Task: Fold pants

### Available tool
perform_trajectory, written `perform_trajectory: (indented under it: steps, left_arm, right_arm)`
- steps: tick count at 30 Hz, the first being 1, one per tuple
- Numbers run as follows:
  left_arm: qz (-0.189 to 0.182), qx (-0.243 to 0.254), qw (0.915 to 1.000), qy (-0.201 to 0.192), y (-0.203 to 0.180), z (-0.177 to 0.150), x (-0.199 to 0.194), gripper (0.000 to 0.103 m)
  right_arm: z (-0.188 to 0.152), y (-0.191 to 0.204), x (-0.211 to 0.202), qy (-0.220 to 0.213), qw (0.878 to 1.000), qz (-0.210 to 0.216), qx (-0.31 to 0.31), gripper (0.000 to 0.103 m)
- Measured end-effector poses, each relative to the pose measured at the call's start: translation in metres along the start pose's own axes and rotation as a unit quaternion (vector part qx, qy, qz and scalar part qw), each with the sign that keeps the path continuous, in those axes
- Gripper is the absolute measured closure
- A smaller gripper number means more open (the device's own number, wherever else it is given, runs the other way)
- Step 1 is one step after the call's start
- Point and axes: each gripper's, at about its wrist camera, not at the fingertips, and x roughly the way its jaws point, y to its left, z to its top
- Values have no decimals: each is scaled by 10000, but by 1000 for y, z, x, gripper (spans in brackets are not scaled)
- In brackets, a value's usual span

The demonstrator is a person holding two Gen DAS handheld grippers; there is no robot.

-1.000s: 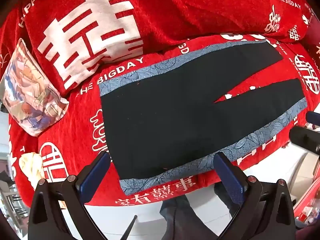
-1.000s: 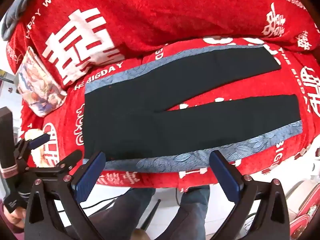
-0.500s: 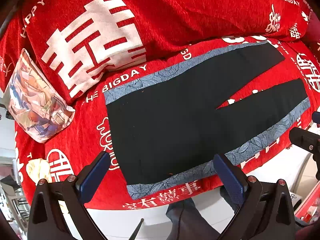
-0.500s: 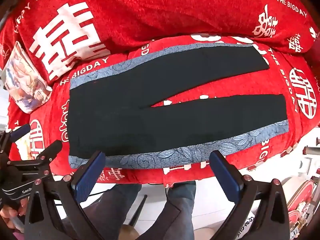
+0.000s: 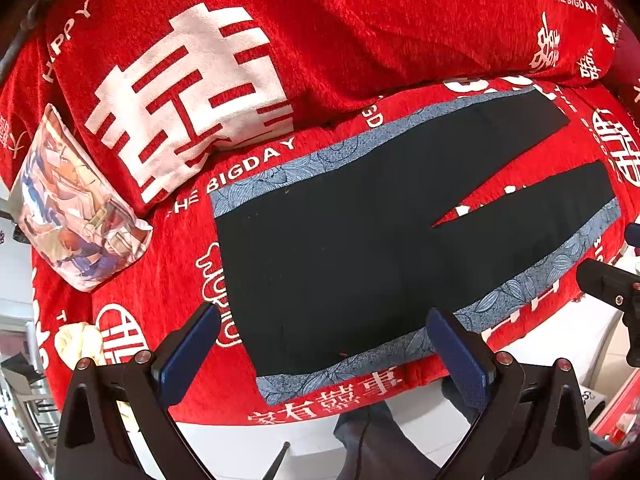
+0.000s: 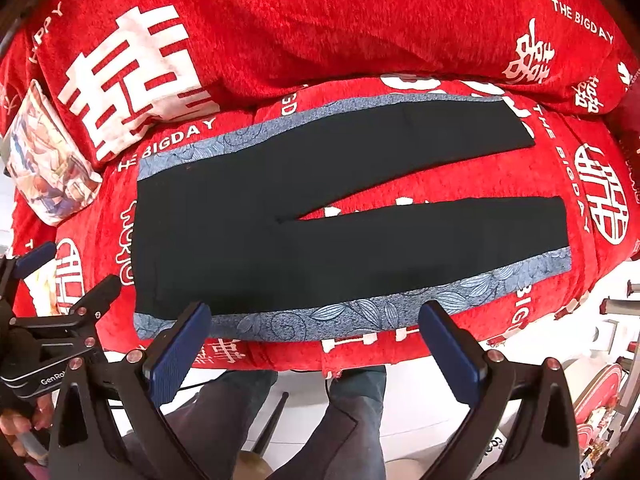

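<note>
Pants [image 6: 280,236], black with a blue patterned stripe down each outer seam, lie flat and unfolded on the red sofa cover [image 6: 360,20]. Their long axis runs from nine o'clock to three o'clock across both views: waistband at nine, the two leg ends splayed apart at three.

The right gripper [image 6: 316,344] hangs just off the near stripe, jaws spread wide and holding nothing; the near leg lies at its twelve o'clock, and the cuff off toward two. The left gripper [image 5: 324,352] is likewise spread and empty, with the waist end of the near stripe at its twelve and the waistband corner toward eleven.

So I'd judge the left hand nearer the waist and the right nearer the legs. The first fold, near leg over far, looks like it turns on both grippers biting that near stripe.

A printed cushion [image 5: 76,208] sits at nine o'clock, well clear.
</note>
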Motion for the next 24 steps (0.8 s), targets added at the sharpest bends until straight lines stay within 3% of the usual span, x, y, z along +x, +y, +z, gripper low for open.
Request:
perform_trajectory:
  steps: [16, 24]
  left_arm:
    - [-30, -139, 9999, 80, 2, -8, 4, 0]
    - [-58, -286, 9995, 92, 5, -11, 4, 0]
  right_arm:
    - [2, 3, 1, 29, 10000, -53, -28, 0]
    - [5, -1, -5, -162, 9998, -127, 8, 0]
